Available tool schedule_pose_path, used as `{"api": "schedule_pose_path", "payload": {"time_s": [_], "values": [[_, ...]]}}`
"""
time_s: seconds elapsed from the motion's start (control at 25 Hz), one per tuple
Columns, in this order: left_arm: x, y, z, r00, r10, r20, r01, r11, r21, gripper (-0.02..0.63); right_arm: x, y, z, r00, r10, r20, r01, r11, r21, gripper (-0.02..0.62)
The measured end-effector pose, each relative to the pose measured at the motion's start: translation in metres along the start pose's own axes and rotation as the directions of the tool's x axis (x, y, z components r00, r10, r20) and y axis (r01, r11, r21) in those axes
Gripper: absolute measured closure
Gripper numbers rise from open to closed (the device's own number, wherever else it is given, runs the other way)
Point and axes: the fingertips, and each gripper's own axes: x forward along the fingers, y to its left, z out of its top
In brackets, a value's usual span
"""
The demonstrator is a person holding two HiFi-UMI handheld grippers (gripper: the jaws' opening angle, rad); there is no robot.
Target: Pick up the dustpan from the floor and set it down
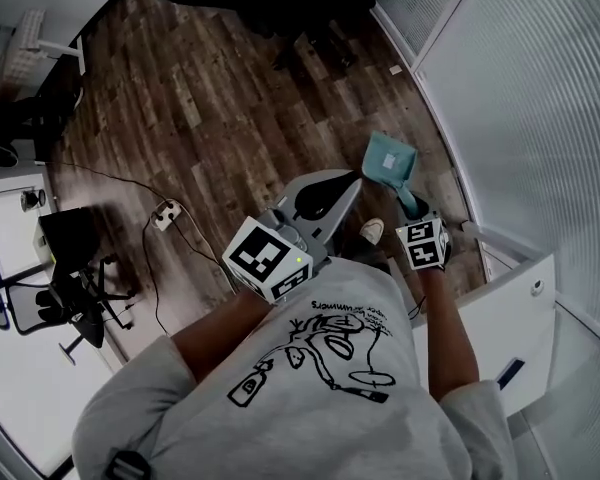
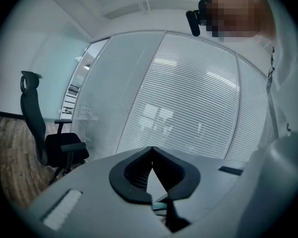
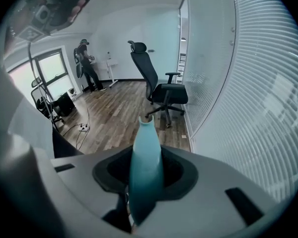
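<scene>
The wood floor (image 1: 200, 98) fills the head view from nine to twelve o'clock; a blinded glass wall (image 1: 520, 118) runs from one to four. The teal dustpan (image 1: 388, 158) hangs clear of the floor at two o'clock, its handle (image 3: 145, 167) clamped in the right gripper (image 1: 414, 211). The left gripper (image 2: 151, 152), at the dustpan's eight o'clock, has its jaws together on nothing. The lift looks in hand; next, lower the dustpan flat, then release.

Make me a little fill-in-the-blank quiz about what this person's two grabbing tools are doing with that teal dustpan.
The right gripper holds the teal dustpan by its ____. The left gripper has its fingers ____, with nothing between them. The floor below is made of ____ planks.
Missing words: handle; shut; wooden.
</scene>
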Motion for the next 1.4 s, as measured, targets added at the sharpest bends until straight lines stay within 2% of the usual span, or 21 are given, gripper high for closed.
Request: {"api": "schedule_pose_path", "payload": {"time_s": [0.64, 1.4], "values": [[0.008, -0.004, 0.023, 0.999, -0.014, 0.043, 0.012, 0.999, 0.035, 0.604, -0.092, -0.006, 0.073, 0.998, -0.027, 0.048, 0.028, 0.999, -0.02, 0.503], [0.028, -0.012, 0.044, 0.997, -0.041, 0.073, 0.036, 0.997, 0.072, 0.604, -0.22, -0.011, 0.172, 0.976, -0.06, 0.208, 0.068, 0.997, -0.03, 0.505]]}}
